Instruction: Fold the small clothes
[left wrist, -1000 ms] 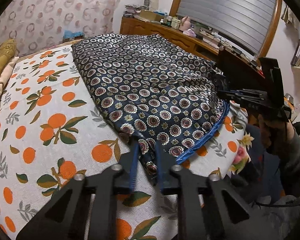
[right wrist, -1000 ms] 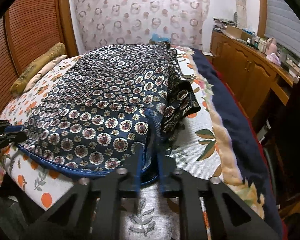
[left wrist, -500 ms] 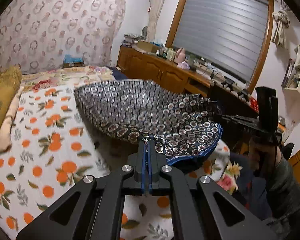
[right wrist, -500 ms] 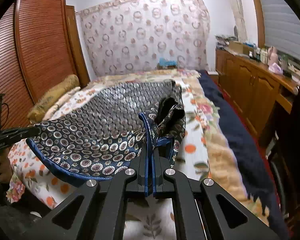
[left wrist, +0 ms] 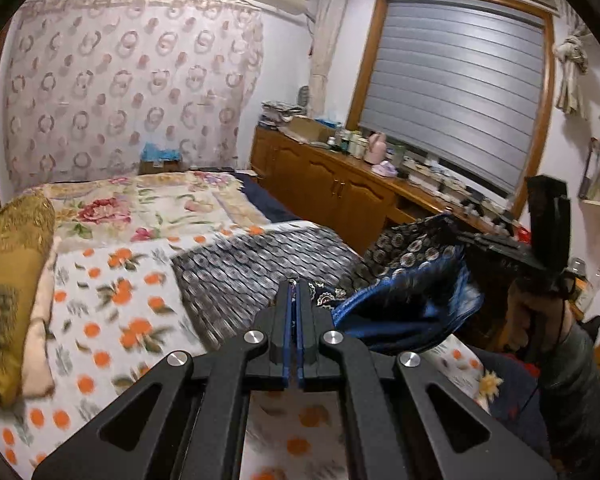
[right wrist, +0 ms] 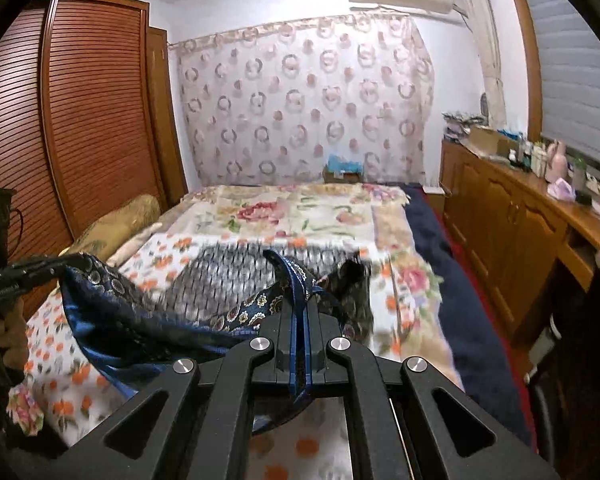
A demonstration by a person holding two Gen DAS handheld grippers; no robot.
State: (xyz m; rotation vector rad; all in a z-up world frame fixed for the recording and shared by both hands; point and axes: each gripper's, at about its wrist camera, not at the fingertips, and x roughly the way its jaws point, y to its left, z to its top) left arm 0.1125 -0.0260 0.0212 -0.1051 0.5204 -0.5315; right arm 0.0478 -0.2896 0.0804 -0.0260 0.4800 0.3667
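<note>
A dark navy patterned garment (left wrist: 260,272) with a blue hem lies partly on the bed, its near edge lifted. My left gripper (left wrist: 294,292) is shut on one near corner. My right gripper (right wrist: 300,300) is shut on the other near corner, with the blue hem (right wrist: 296,280) running between its fingers. The lifted edge sags between the two grippers (left wrist: 404,312). The right gripper also shows in the left wrist view (left wrist: 500,244), and the left gripper shows in the right wrist view (right wrist: 28,268). The far part of the garment (right wrist: 236,268) rests on the bedspread, blurred.
The bed has an orange-print sheet (left wrist: 112,300) and a floral blanket (right wrist: 292,212). Gold pillows (left wrist: 8,272) lie at the left. A wooden cabinet (left wrist: 340,188) with clutter stands at the right, a wooden wardrobe (right wrist: 80,120) at the far left.
Both grippers closed on the garment's near corners and rose, lifting the near edge off the bed. The views tilted up toward the room's far wall.
</note>
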